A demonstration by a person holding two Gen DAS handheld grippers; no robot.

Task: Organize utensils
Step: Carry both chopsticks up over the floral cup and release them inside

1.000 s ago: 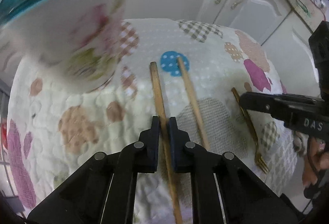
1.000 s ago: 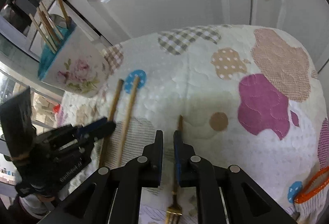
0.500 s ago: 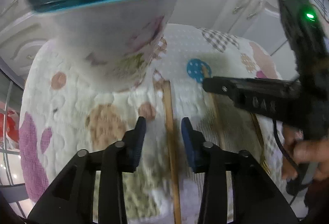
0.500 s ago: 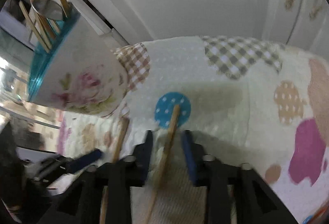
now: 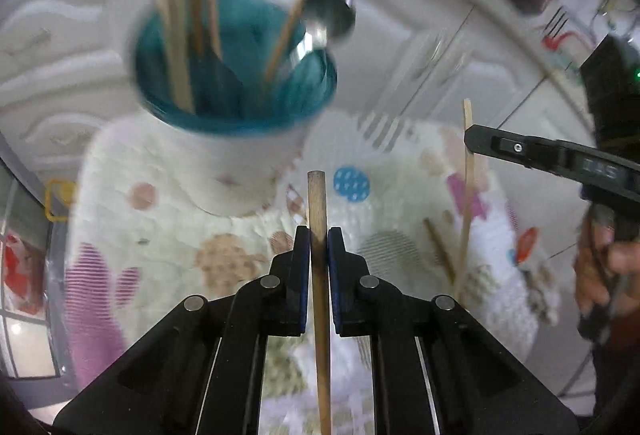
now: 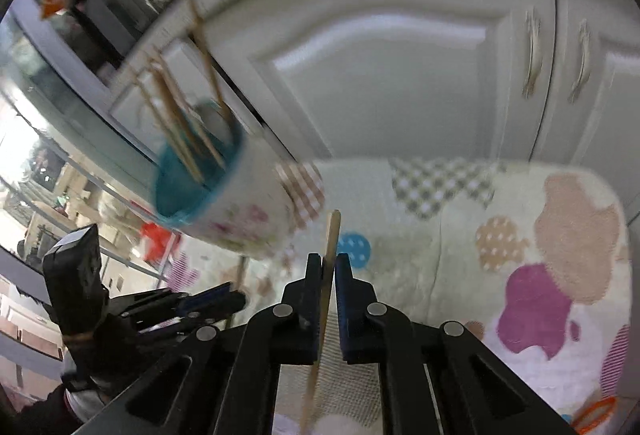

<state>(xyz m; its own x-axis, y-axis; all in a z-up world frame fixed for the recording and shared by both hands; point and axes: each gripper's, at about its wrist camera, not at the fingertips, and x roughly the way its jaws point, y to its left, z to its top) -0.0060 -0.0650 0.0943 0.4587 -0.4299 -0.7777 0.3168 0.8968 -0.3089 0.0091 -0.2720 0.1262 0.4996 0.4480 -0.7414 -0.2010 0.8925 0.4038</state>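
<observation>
A: White cabinet doors [image 6: 400, 47] behind, patchwork quilted cloth [image 5: 168, 235] below. Landmark is the utensil cup [image 5: 236, 91], teal inside, white floral outside.

B: What's in the cup?

A: Several chopsticks plus 1 metal spoon [image 5: 328, 15], all blurred.

B: Left gripper [image 5: 319, 243]?

A: Pinching 1 chopstick [image 5: 318, 219]. Stick runs straight between the fingers, blunt end sticking out ahead of the tips, just short of the cup's base in left wrist view.

B: Right gripper [image 6: 329, 269]?

A: Pinching the second chopstick [image 6: 331, 235]. Tip pokes past the fingers toward the cup's right side. In left wrist view that stick stands near upright, well right of the cup, lifted off the cloth.

B: Anything left on the cloth?

A: 1 thin gold-brown utensil [image 5: 438, 243], right of the cup and beside the right-held stick. Too blurred to name it.
</observation>
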